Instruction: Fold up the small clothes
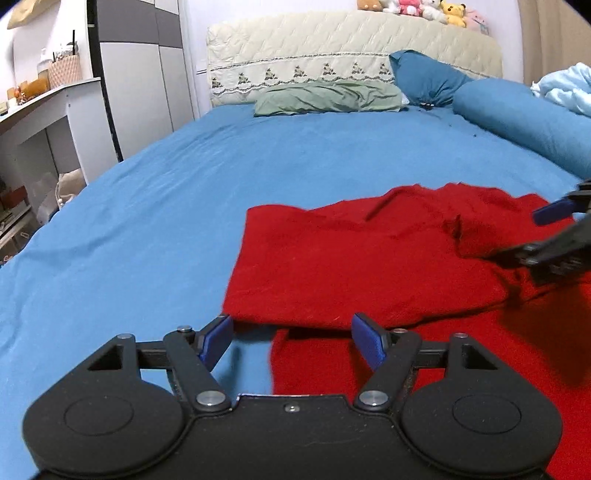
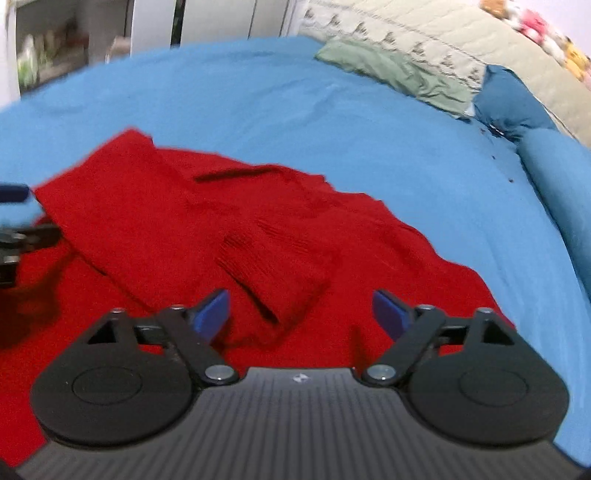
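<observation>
Bed (image 1: 166, 192) with blue sheet fills both views; quilted headboard (image 1: 332, 40) at 12 o'clock, plush toys (image 1: 424, 9) on top. Blue bolster (image 1: 517, 114) at 2, green pillow (image 1: 328, 96) at 12. Red garment (image 1: 351, 258) partly folded, flat on sheet. Left tool (image 1: 291, 341) spread, empty, at garment's near-left edge. Right tool (image 2: 301, 314) spread, empty, over garment.

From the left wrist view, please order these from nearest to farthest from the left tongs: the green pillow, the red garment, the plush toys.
1. Red garment: just ahead of the left tongs, toward the right.
2. Green pillow: at the head of the bed.
3. Plush toys: on top of the headboard, upper right.
</observation>
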{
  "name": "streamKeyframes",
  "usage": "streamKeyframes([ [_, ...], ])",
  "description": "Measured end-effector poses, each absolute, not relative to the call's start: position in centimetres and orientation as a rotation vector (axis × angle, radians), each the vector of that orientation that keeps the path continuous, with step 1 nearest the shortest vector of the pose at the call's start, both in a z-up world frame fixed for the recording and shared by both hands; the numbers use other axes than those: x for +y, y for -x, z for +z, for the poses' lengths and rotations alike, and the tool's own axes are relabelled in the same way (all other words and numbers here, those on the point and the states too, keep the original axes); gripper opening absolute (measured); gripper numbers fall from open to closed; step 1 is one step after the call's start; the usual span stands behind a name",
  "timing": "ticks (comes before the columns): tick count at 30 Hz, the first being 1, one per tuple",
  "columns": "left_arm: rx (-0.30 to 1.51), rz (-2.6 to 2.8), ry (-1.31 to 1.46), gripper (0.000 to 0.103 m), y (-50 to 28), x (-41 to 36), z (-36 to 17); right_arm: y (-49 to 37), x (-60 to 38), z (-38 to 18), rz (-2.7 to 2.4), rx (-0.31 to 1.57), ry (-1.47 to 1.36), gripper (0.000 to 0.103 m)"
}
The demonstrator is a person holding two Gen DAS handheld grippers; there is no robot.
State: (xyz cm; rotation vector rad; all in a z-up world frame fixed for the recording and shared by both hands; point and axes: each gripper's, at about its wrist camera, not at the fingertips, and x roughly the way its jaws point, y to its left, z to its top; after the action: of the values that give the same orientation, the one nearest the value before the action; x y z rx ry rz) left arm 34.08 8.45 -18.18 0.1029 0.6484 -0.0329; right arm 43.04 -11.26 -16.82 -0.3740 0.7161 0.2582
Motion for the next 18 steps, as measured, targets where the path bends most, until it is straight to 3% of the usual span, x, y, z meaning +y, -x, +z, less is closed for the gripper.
streamKeyframes([
  [1,0.659,-0.035,-0.094,0.075,-34.5,8.6,-18.3,-44.0,-10.7,-17.5,0.259,0.736,0.377,0.084],
  [3,0.673,-0.037,-0.076,0.075,-34.5,9.6,-18.7,-45.3,-10.6,-18.3,0.249,0.762,0.339,0.060],
  [5,0.677,-0.030,-0.073,0.076,-35.1,9.8,-18.8,-45.6,-11.9,-18.2,0.194,0.748,0.243,0.049],
  [10,0.687,-0.022,-0.006,0.076,-35.5,10.8,-18.7,-43.2,-17.7,-17.9,0.095,0.702,-0.066,0.051],
  [13,0.702,-0.016,0.006,0.076,-35.6,10.7,-19.0,-41.4,-20.3,-18.9,0.101,0.711,-0.204,0.064],
  [18,0.701,-0.010,-0.003,0.076,-35.6,10.6,-19.2,-40.8,-21.7,-19.7,0.134,0.700,-0.323,0.075],
])
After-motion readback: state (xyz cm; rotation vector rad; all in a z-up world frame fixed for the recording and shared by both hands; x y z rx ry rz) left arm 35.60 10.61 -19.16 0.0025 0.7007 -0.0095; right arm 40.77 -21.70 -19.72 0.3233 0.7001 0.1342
